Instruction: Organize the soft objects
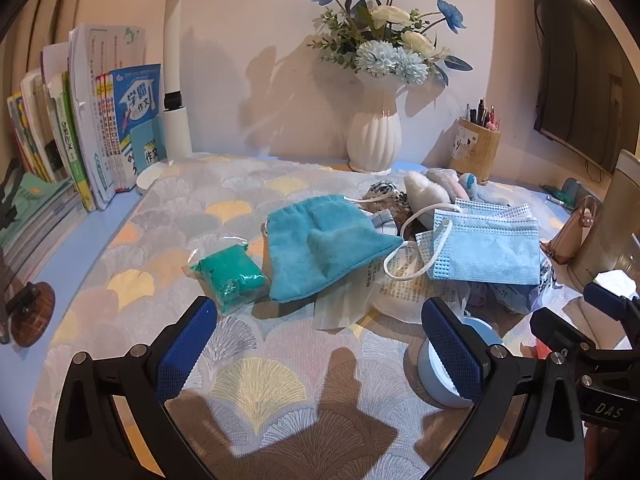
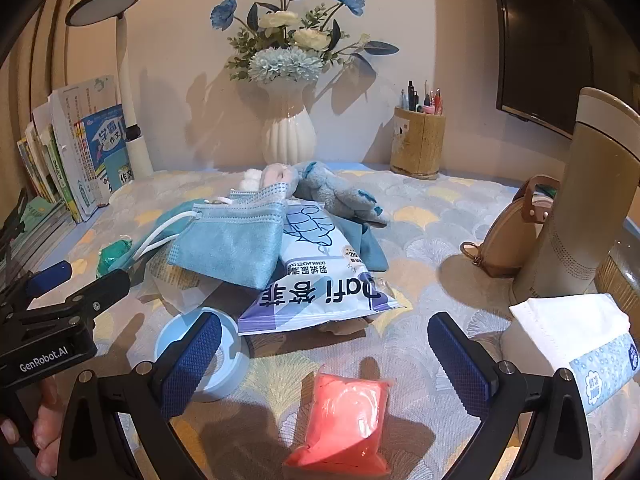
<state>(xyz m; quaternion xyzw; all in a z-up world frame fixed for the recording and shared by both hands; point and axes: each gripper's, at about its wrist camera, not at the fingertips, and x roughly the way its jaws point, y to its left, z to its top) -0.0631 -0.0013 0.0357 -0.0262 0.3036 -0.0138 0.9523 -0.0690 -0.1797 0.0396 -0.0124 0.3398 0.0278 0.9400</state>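
Observation:
A heap of soft things lies mid-table: a teal drawstring pouch (image 1: 324, 244), a green clay packet (image 1: 230, 274), blue face masks (image 1: 486, 248) (image 2: 230, 240), a white and blue wipes pack (image 2: 320, 276) and plush toys (image 2: 332, 190) (image 1: 430, 190). A red clay packet (image 2: 344, 414) lies between my right gripper's (image 2: 324, 354) fingers, untouched. Both grippers stand open. My left gripper (image 1: 320, 344) hovers just short of the pouch, with nothing between its pads. It also shows at the left of the right wrist view as the left gripper (image 2: 60, 280), held by a hand (image 2: 40, 428).
A light blue tape roll (image 2: 200, 354) (image 1: 444, 364) sits between the two grippers. A white vase (image 1: 374, 136), pen holder (image 2: 418, 146), books (image 1: 80, 128) and lamp (image 2: 128, 80) line the back. At the right stand a beige bottle (image 2: 576, 208), tissue pack (image 2: 576, 340) and round pouch (image 2: 512, 236).

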